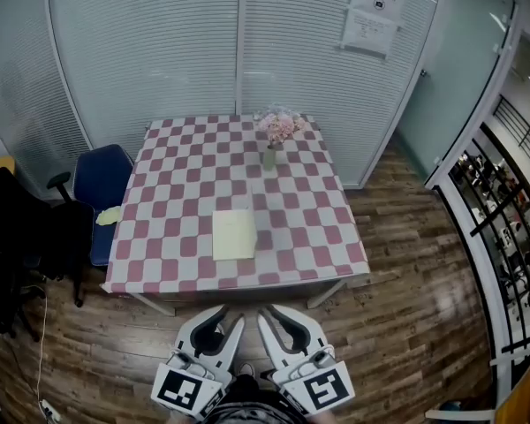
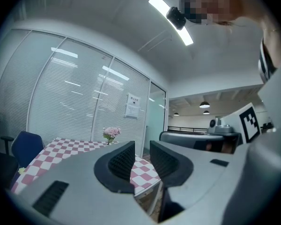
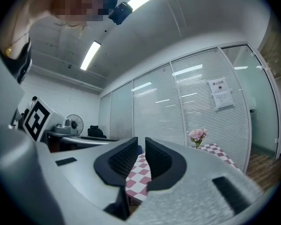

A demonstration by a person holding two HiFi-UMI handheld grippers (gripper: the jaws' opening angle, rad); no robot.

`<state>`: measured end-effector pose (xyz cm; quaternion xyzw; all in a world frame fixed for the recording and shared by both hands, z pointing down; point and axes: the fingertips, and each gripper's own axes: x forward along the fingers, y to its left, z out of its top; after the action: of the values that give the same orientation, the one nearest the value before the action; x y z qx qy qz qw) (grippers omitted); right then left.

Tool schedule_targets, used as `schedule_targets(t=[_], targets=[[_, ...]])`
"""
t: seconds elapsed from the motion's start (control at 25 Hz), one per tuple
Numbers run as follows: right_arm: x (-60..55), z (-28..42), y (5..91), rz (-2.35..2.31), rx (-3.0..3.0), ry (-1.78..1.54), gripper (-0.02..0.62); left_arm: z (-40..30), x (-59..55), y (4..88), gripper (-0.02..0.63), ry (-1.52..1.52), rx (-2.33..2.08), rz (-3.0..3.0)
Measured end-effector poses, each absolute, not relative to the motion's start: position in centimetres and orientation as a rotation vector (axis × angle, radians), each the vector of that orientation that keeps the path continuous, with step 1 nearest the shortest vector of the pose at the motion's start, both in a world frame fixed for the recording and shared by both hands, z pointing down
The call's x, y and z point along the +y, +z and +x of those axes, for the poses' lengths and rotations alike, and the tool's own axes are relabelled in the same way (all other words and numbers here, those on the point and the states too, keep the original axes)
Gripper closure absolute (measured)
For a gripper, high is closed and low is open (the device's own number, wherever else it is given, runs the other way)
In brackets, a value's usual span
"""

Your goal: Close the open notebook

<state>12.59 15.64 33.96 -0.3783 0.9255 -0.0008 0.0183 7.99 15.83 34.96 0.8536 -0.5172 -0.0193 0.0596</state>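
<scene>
We see the notebook (image 1: 234, 233) lying flat on the bench (image 1: 163, 237), which is covered by a pink-and-white checked cloth. It sits about midway between the left and right sides and closer to the near edge than to the far one. From the head view it reads as one pale yellow rectangle, plain, with its longer sides running away from us and its edges nearly square to the checks. At this range we cannot make out a spine, a fold or separate pages, so we cannot tell whether it lies open or closed. Nothing rests on it or touches it.

Beyond it, toward the far edge, a small vase of pink flowers (image 1: 276, 132) stands upright, well apart from the notebook. A blue chair (image 1: 102, 179) is drawn up at the left side of the bench.

Both grippers hang side by side over the wooden floor (image 1: 406, 307), short of the near edge and well apart from the notebook. The left gripper (image 2: 141, 146) has its jaws spread, with a clear gap and only the far corner of the cloth showing through it. The right gripper (image 3: 141, 143) has its jaws parted by a narrower gap, also with nothing between them.
</scene>
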Motion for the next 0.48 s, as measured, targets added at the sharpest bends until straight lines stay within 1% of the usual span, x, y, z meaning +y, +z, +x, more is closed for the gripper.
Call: schedule_targets(t=[0.48], targets=[[11.6,11.0,33.6,-1.217,2.853,0.003,0.543,6.4,11.7,34.6,0.514,-0.073,-1.525,2.61]])
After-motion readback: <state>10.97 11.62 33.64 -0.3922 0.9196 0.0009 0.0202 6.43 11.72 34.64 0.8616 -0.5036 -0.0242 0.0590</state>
